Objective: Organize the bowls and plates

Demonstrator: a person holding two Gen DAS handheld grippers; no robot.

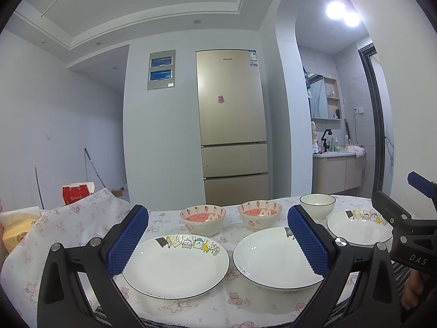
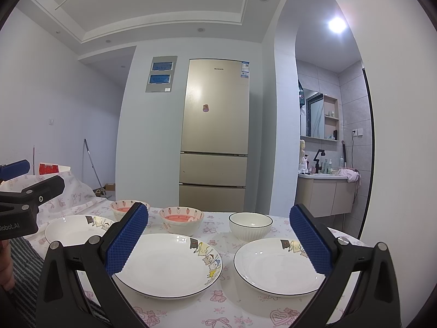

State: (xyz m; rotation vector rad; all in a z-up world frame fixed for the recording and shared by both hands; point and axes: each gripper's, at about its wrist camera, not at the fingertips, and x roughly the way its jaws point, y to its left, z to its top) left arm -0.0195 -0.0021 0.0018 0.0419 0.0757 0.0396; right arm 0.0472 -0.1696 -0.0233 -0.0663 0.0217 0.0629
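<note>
Three white plates with thin dark rims and cartoon animals sit upright in a near row: left plate (image 1: pixel 176 266), middle plate (image 1: pixel 273 258), right plate (image 1: pixel 359 227). Behind them stand two pink bowls, one on the left (image 1: pixel 202 218) and one beside it (image 1: pixel 260 214), seemingly strawberry-patterned, and a ribbed white bowl (image 1: pixel 317 205) far right. All lie apart, none stacked.

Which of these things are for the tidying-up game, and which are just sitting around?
For the job:
three white plates
two strawberry bowls
white ribbed bowl
left gripper and right gripper, both open and empty

Just around:
fridge
tablecloth
red box
bathroom sink cabinet
</note>
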